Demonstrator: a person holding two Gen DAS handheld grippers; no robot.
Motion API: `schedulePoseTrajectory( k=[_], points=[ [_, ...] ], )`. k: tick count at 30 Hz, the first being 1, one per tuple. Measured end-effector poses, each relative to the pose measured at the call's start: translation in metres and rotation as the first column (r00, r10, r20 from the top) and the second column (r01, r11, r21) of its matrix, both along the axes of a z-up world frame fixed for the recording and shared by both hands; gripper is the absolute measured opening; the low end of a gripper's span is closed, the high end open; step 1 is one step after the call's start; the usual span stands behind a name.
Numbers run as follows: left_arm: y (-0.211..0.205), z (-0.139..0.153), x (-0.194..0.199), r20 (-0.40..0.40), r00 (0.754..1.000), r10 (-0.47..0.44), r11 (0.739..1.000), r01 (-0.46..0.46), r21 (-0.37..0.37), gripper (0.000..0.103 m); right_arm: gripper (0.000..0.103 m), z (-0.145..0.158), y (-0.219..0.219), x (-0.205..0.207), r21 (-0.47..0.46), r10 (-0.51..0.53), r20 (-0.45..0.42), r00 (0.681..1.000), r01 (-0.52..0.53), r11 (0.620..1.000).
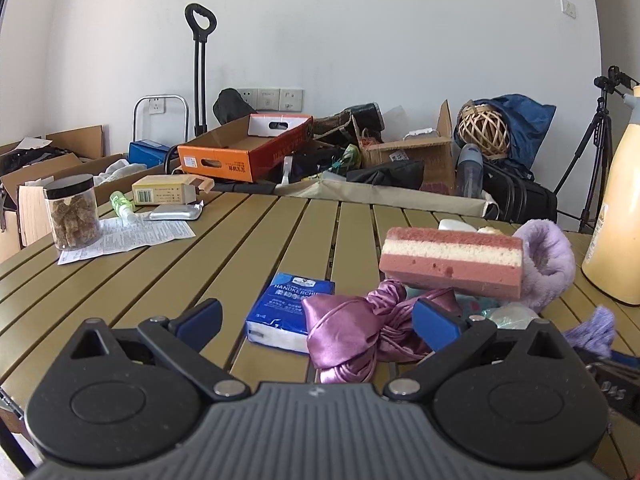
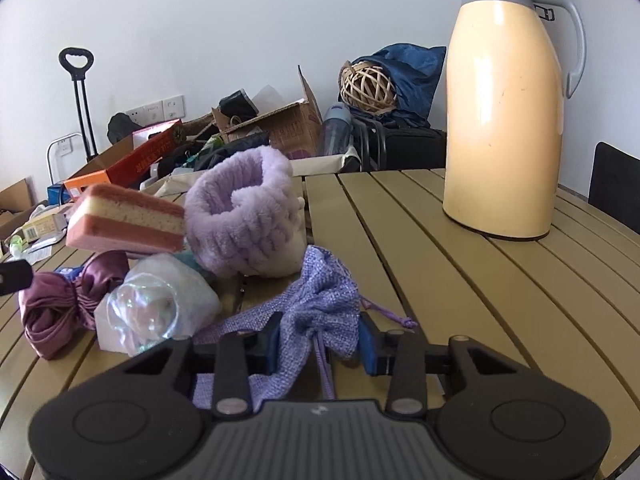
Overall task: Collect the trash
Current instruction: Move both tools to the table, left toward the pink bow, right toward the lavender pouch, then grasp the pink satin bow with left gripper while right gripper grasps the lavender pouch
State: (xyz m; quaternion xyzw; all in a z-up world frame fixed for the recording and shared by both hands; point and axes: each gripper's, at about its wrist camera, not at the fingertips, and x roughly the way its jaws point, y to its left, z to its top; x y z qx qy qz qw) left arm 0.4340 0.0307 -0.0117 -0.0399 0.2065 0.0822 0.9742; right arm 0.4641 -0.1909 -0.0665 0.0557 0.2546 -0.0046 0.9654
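Observation:
My left gripper [image 1: 320, 316] is open, its jaws on either side of a blue tissue pack [image 1: 286, 310] and a purple satin bundle [image 1: 352, 330] on the slatted table [image 1: 160, 288]. A pink-and-cream sponge [image 1: 452, 264] rests on the pile behind them. My right gripper [image 2: 320, 340] has its blue pads against a lilac woven drawstring pouch [image 2: 320, 304]. In the right wrist view, a crumpled clear plastic wrapper [image 2: 156, 304], the sponge [image 2: 124, 220], the satin bundle [image 2: 60, 312] and a fluffy lilac band [image 2: 244, 216] lie just ahead.
A cream thermos [image 2: 504, 120] stands at the right. At the far left are a jar [image 1: 72, 212], a paper leaflet [image 1: 124, 236], a foil pack [image 1: 172, 212], a small green bottle [image 1: 120, 202] and a carton [image 1: 168, 190]. Boxes and bags clutter the floor behind.

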Motion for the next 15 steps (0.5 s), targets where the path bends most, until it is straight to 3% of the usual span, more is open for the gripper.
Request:
schedulePoseTrajectory(
  k=[8,15],
  points=[
    [0.003,-0.009,0.018,-0.028,0.999,0.016,0.999,-0.017,-0.037,0.103,0.033,0.015,-0.025,-0.021,0.046,-0.034,0.099,0.994,0.03,0.999],
    [0.002,-0.014,0.031,-0.051,0.998,0.022,0.997,-0.026,-0.078,0.103,0.033,0.016,-0.043,-0.027,0.052,-0.089,0.119,0.989,0.083,0.995]
  ],
)
